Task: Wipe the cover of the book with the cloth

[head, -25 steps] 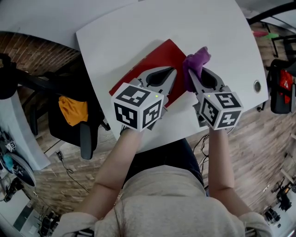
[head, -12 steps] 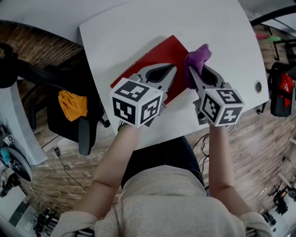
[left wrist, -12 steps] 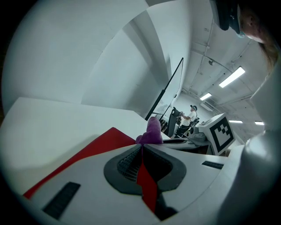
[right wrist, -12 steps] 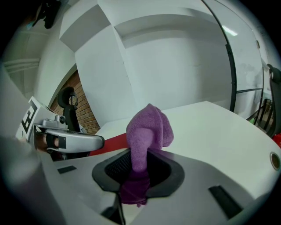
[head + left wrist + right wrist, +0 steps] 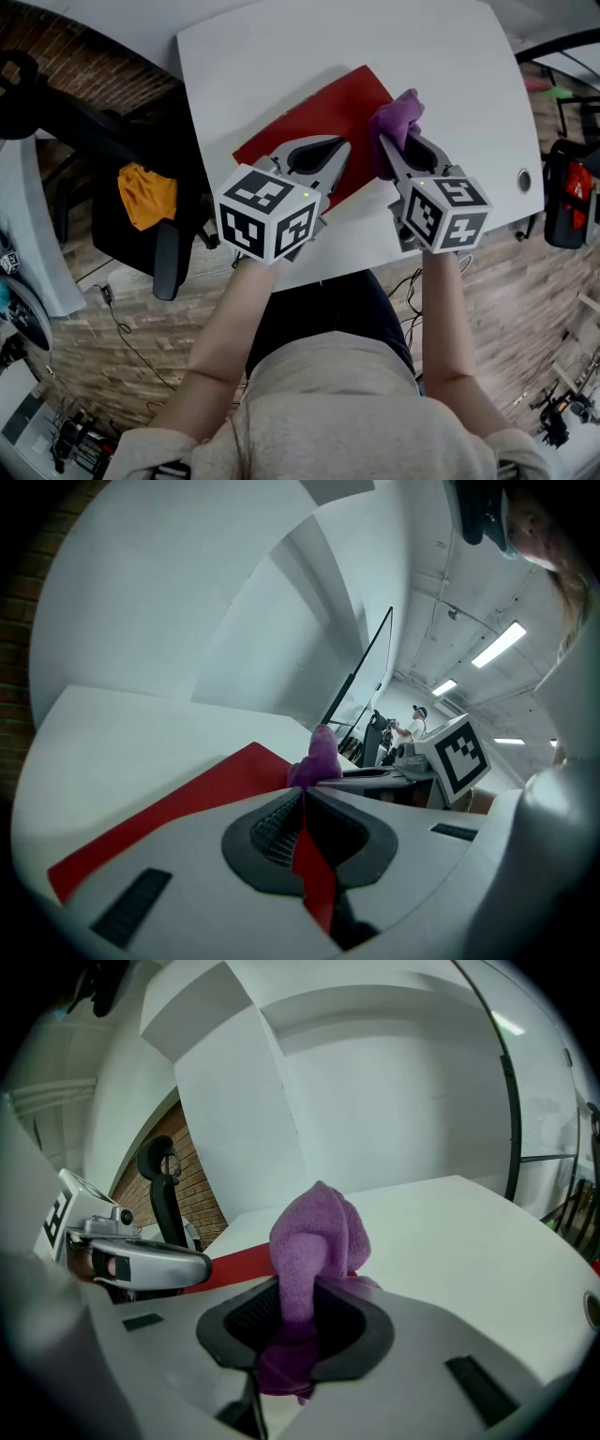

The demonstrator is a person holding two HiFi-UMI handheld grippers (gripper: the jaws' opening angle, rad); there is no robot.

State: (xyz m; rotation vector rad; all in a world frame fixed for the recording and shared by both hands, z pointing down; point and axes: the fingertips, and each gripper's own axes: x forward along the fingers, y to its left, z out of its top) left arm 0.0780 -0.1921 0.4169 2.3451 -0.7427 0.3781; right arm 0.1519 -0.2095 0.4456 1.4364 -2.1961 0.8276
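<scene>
A red book lies flat on the white table, its cover also seen in the left gripper view. My left gripper rests over the book's near part with its jaws shut, nothing between them. My right gripper is shut on a purple cloth, which bunches up above the jaws at the book's right edge. In the left gripper view the cloth shows just past the left gripper, beside the right gripper's marker cube.
A black office chair with an orange cloth stands left of the table. A round cable hole is near the table's right edge. Another chair with red items is at the far right. The floor is wood.
Both grippers and the book sit slightly further right and up in the head view; the camera has shifted. The cloth stays clamped at the book's right edge.
</scene>
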